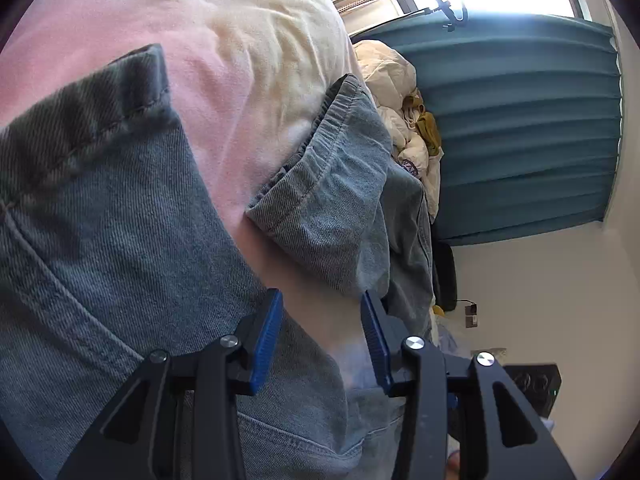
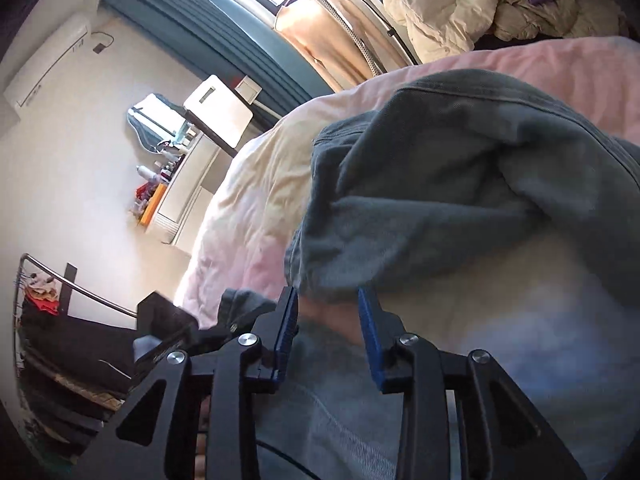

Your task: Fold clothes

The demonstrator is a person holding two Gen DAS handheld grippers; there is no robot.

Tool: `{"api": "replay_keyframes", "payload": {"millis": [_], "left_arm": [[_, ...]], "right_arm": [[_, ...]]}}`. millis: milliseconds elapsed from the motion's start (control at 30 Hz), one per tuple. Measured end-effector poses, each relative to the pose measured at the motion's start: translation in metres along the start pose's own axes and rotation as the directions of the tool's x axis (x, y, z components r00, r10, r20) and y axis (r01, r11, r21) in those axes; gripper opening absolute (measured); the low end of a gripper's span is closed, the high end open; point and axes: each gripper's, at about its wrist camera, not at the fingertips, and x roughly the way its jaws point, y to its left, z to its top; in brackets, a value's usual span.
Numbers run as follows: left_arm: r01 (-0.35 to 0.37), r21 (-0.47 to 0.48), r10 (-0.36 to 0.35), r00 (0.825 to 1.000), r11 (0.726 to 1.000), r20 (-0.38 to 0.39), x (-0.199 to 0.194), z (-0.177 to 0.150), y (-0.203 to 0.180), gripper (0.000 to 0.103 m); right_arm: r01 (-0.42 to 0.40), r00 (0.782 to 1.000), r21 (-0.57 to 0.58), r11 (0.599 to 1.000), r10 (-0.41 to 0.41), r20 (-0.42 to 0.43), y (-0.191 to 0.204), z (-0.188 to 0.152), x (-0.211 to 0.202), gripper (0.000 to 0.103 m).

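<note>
Grey-blue denim jeans lie on a pink and cream bedsheet. One leg fills the left of the left wrist view, and a bunched part with an elastic waistband lies ahead. My left gripper is open just over the sheet between these two parts, with nothing pinched. In the right wrist view a rumpled fold of the jeans rises just beyond my right gripper. Its jaws stand apart, and the denim edge sits at the fingertips without being pressed. More denim lies beneath it.
A cream padded jacket is heaped at the far side of the bed, also visible as a cream heap. Teal curtains hang by the window. A dresser with bottles and a clothes rack stand beside the bed.
</note>
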Motion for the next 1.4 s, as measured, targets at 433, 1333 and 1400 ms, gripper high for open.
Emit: {"api": "replay_keyframes", "payload": {"millis": [433,1333,1400], "left_arm": [[0.131,-0.117,-0.13,0.991,0.985,0.012,0.023,0.009,0.005,0.042],[0.192,-0.014,-0.178,0.93,0.981,0.321,-0.083,0.073,-0.04,0.001],[0.24,-0.026,-0.216,0.914,0.971,0.344,-0.097,0.076,-0.038,0.001]], "right_arm": [[0.003,0.986,0.185,0.983,-0.034,0.164,-0.069,-0.057,-0.081,0.039],[0.01,0.974,0.262,0.965,-0.069,0.216,-0.106,-0.044,-0.058,0.041],[0.014,0.971,0.267,0.964,-0.077,0.227,-0.107,-0.043,-0.062,0.041]]}}
